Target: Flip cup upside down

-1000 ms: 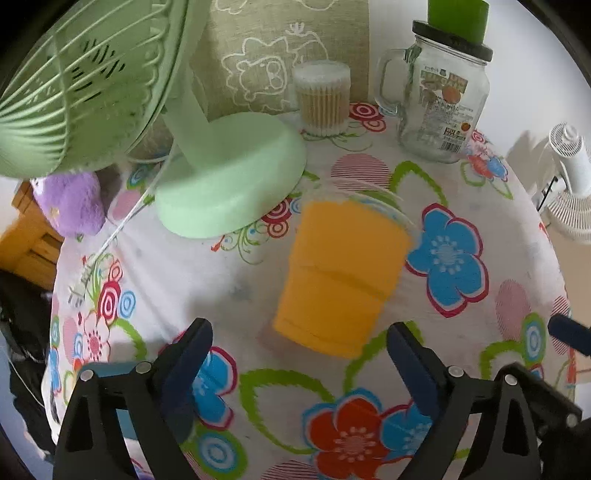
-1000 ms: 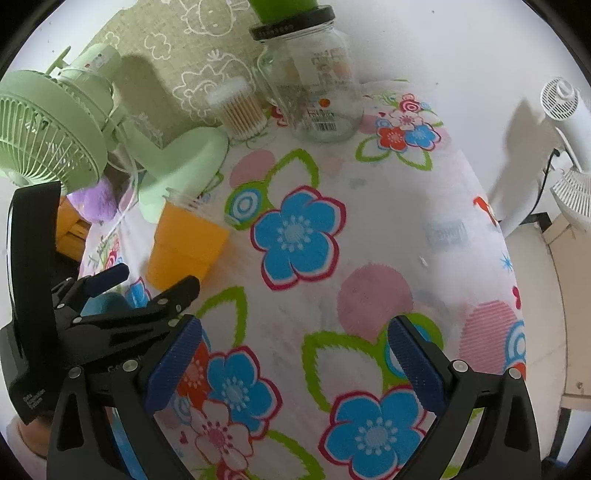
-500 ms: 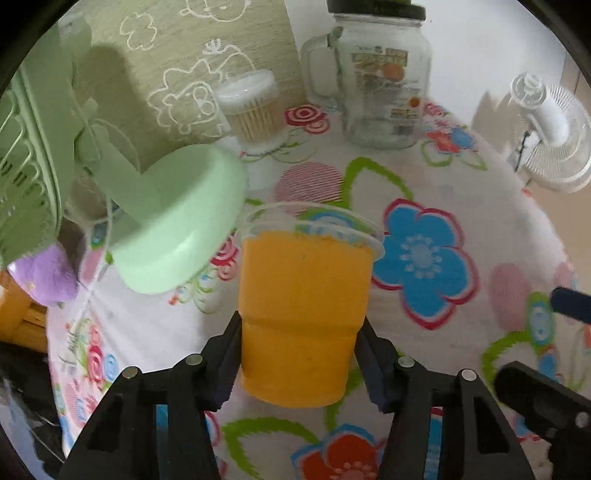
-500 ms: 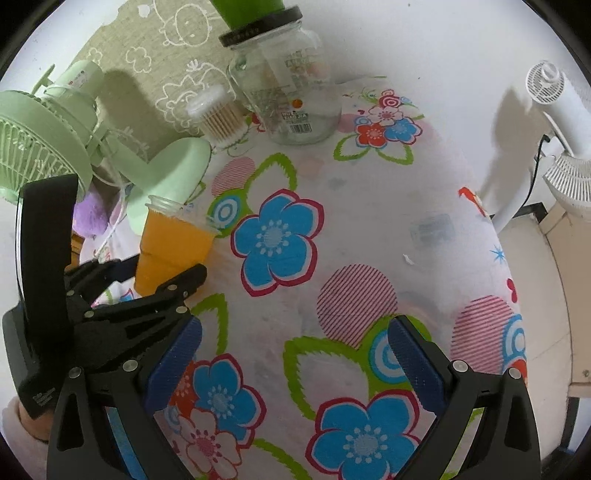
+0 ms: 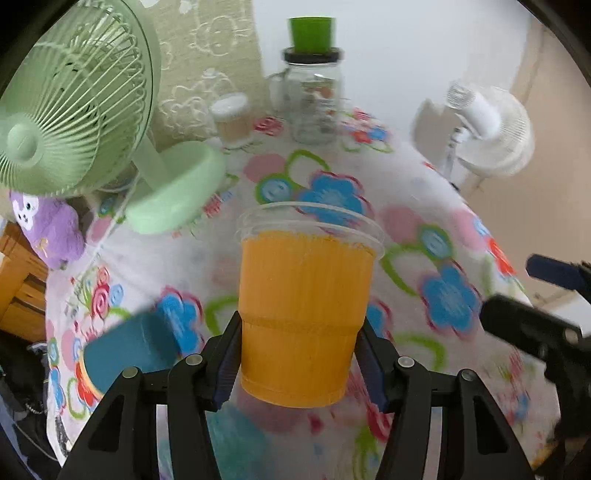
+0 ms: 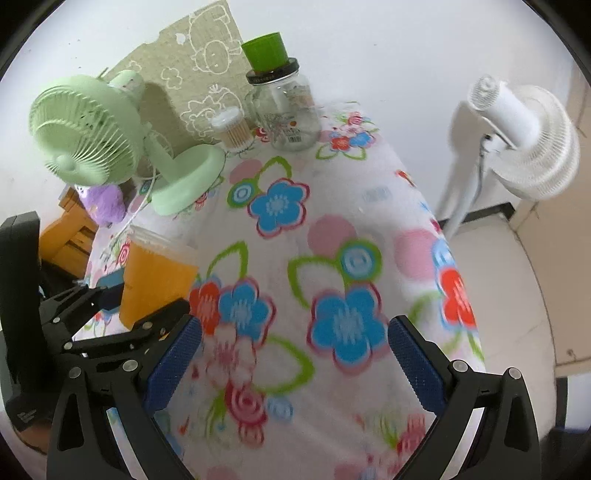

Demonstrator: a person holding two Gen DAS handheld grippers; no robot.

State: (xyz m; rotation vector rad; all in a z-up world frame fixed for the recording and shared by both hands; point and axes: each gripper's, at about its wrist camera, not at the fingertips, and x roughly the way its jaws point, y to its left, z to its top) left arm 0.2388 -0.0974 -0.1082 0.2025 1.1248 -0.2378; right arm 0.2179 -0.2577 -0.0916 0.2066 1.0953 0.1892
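An orange ribbed cup with a clear rim (image 5: 303,314) stands upright, mouth up, between the fingers of my left gripper (image 5: 299,358). The left gripper is shut on the cup's lower body and holds it above the floral tablecloth (image 5: 424,236). In the right wrist view the cup (image 6: 157,280) shows at the left, held by the left gripper (image 6: 122,306). My right gripper (image 6: 293,360) is open and empty over the cloth, to the right of the cup.
A green desk fan (image 5: 74,122) stands at the back left. A glass jar (image 5: 314,103) with a green cup (image 5: 312,35) on top and a cotton-swab tub (image 5: 231,118) stand at the back. A blue cup (image 5: 125,350) lies left. A white fan (image 6: 524,136) stands off the table's right.
My left gripper closed on the orange cup and lifted it off the cloth. My right gripper rose and pulled back, staying open.
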